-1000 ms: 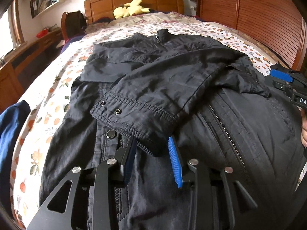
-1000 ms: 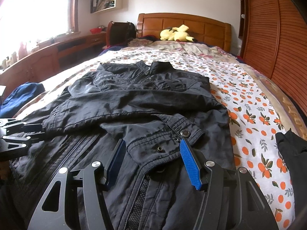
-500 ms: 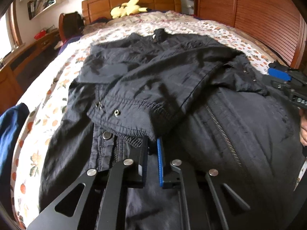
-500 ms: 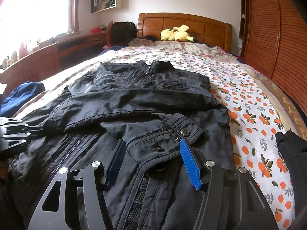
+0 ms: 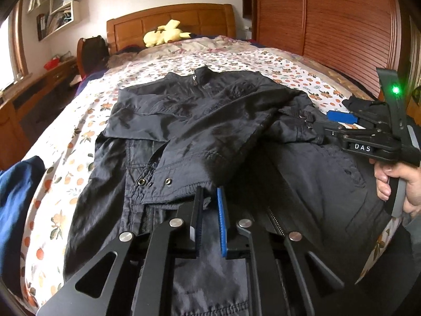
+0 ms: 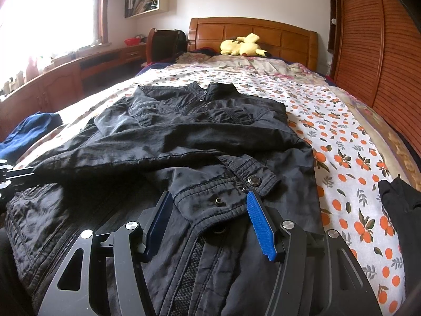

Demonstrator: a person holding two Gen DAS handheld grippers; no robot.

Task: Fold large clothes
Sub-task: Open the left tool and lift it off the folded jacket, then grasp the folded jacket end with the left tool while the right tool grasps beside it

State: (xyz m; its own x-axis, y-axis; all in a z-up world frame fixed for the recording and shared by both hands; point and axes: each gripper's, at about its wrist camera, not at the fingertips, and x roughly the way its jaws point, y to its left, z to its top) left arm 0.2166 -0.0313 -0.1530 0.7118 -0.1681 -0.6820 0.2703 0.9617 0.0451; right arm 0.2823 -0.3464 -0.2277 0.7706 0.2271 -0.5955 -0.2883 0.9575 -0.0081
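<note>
A black jacket (image 5: 236, 121) lies face up on the flowered bed sheet (image 5: 79, 137), zipped, with both sleeves folded across its chest. My left gripper (image 5: 209, 200) is closed to a narrow gap on the corner of the left sleeve cuff (image 5: 168, 184). Its jaws are opening slightly, and the fabric is still pinched between the tips. My right gripper (image 6: 208, 205) stands open astride the other sleeve cuff (image 6: 223, 192), which has a snap button; the pads do not press on it. In the left wrist view the right gripper (image 5: 329, 122) is at the jacket's right edge, held by a hand (image 5: 400, 181).
A blue garment (image 6: 29, 129) lies at the bed's left edge and a dark garment (image 6: 402, 205) at its right edge. A yellow plush toy (image 6: 242, 46) rests by the wooden headboard (image 6: 263, 31). A slatted wooden wall (image 5: 329, 26) runs along the right, and a desk (image 6: 65, 79) along the left.
My left gripper closed on the sleeve cuff's corner, then rose and drew back with it. The right gripper kept still, open around its cuff.
</note>
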